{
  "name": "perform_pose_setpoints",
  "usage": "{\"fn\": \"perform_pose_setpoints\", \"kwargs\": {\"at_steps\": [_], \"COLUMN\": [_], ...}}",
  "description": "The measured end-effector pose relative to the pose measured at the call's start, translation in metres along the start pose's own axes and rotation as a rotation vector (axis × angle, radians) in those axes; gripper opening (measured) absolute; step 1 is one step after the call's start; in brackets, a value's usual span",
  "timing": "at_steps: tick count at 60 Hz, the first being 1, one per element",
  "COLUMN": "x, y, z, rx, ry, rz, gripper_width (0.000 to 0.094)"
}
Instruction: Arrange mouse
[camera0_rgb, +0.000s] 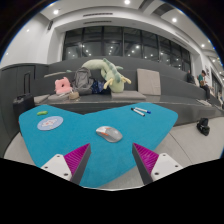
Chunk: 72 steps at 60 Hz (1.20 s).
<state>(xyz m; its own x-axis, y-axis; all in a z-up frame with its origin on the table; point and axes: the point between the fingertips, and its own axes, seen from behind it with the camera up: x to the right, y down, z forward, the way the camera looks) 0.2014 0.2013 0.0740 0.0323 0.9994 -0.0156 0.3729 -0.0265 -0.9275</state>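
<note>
Your tool (112, 165): fingers spread wide apart, nothing between them, the pink pads (79, 161) facing inward at either side. Mouse (109, 133): grey, lying on the teal mat (60, 140), just ahead of the fingers and roughly centred between their lines, not touched by either. Teal mat: spread over the surface (20, 150) and reaching under your fingers. Round disc (50, 123): pale, flat on the mat, well to the left of the mouse. Small label (43, 112): beyond the disc, near the mat's far left edge. Pen-like items (139, 111): white with blue, lying at the mat's far right, beyond the mouse. Plush toys (100, 75): one pink, one pale green among them, heaped on a dark counter (150, 97) behind your surface. Large windows (125, 45): along the back wall, under ceiling lights.
</note>
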Motion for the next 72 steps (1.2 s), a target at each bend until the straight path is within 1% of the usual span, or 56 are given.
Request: {"fn": "perform_pose_setpoints", "kwargs": {"at_steps": [6,30,38,41,52,72], "x": [0.000,0.004,0.008,0.011,0.007,0.021], "y": [0.008,0.017,0.022,0.024,0.019,0.010], "z": [0.028,0.138,0.170,0.179,0.205,0.246], "rx": [-0.024,-0.096,-0.152,-0.173,-0.219,-0.291], "ry": [-0.010,0.022,0.033,0.044,0.024,0.060], "rz": [0.003,-0.058,-0.056,-0.058,-0.036,0.014], "gripper_width": [0.0857,0.0856,0.0857,0.0858,0.0855,0.0862]}}
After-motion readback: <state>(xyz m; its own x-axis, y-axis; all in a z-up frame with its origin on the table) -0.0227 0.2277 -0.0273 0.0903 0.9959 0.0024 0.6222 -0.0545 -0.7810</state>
